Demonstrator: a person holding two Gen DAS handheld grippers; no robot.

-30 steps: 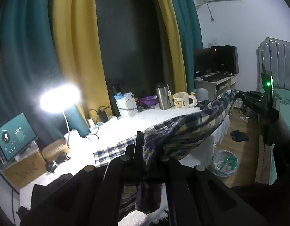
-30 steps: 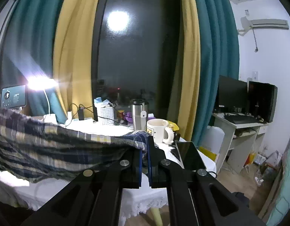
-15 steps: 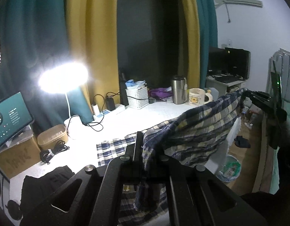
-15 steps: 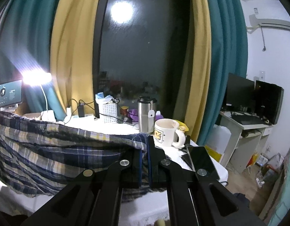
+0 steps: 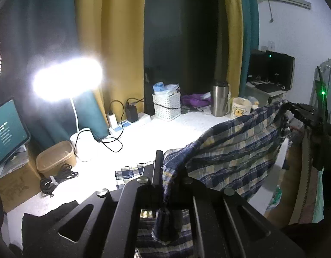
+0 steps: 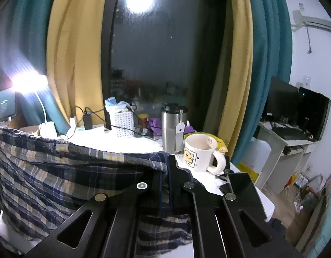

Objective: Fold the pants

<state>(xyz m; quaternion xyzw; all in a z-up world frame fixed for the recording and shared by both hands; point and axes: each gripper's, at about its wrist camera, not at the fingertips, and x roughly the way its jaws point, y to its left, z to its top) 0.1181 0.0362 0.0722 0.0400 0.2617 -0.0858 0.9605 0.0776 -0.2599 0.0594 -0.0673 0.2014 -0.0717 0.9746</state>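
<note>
One pair of plaid pants hangs stretched in the air between two handheld grippers above a white counter, its upper edge pulled nearly taut from one to the other while the rest sags toward the counter top. The left gripper is clamped tight on one end of that edge, cloth bunched between its closed fingers and trailing down past them; the right gripper is likewise pinched shut on the other end, and in the left wrist view it shows at the far right with one green light glowing on it. A further strip of the same plaid lies flat on the counter just beyond the left gripper. Along the counter's far edge stand one lit desk lamp, one white perforated basket stuffed with tissues, one steel tumbler with a tag hanging on it, and one white cartoon mug right beside the tumbler. One black charger is plugged into a white power strip near the lamp's base. At the left sit one lit tablet screen, one tan tub and one coiled black cable before it. One dark garment lies at the counter's near left corner. Yellow and teal curtains frame one dark window behind.
</note>
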